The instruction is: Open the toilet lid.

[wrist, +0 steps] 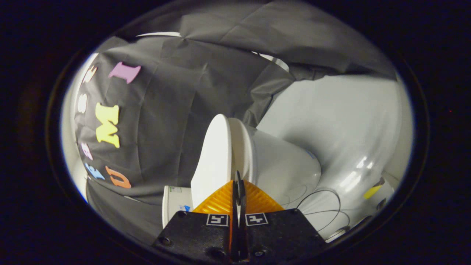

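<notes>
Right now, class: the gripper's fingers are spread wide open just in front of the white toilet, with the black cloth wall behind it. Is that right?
Not quite. The gripper's fingers are closed together, with only a thin slit between them and nothing held. The rest stands: in the gripper view they sit just in front of the white toilet, whose lid is beside the seat, with the black cloth wall behind.

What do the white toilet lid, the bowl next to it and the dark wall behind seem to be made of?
The toilet lid, just ahead of the shut gripper, looks like smooth white plastic: thin, even, softly shiny. The bowl beside it looks like glazed ceramic or plastic; its rounded gloss leaves that open. The wall is matte black cloth, shown by its creases and folds.
</notes>
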The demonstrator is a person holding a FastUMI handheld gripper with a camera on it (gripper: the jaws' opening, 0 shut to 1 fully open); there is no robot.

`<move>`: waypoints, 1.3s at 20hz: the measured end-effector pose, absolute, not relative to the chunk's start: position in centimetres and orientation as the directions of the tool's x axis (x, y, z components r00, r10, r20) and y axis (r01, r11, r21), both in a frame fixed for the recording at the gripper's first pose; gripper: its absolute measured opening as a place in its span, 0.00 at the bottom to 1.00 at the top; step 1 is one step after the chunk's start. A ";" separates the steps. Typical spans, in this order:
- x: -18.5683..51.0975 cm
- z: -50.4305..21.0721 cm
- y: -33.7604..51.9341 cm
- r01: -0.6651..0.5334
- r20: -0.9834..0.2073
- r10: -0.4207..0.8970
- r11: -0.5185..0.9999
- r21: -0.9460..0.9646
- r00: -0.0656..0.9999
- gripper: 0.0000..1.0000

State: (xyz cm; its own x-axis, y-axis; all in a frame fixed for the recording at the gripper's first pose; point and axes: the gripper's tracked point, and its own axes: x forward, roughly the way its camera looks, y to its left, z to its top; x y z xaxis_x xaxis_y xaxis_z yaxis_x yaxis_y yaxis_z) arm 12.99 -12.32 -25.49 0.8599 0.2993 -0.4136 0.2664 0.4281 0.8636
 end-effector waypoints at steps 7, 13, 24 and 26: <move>13.0 -23.6 -11.8 0.260 -0.422 0.257 0.488 0.833 0.869 0.04; 12.8 -20.6 -11.4 0.238 -0.406 0.230 0.527 0.816 0.884 0.04; 12.7 -16.8 -10.1 0.217 -0.400 0.178 0.614 0.759 0.899 0.04; 12.7 -15.6 -9.7 0.202 -0.388 0.180 0.621 0.758 0.904 0.04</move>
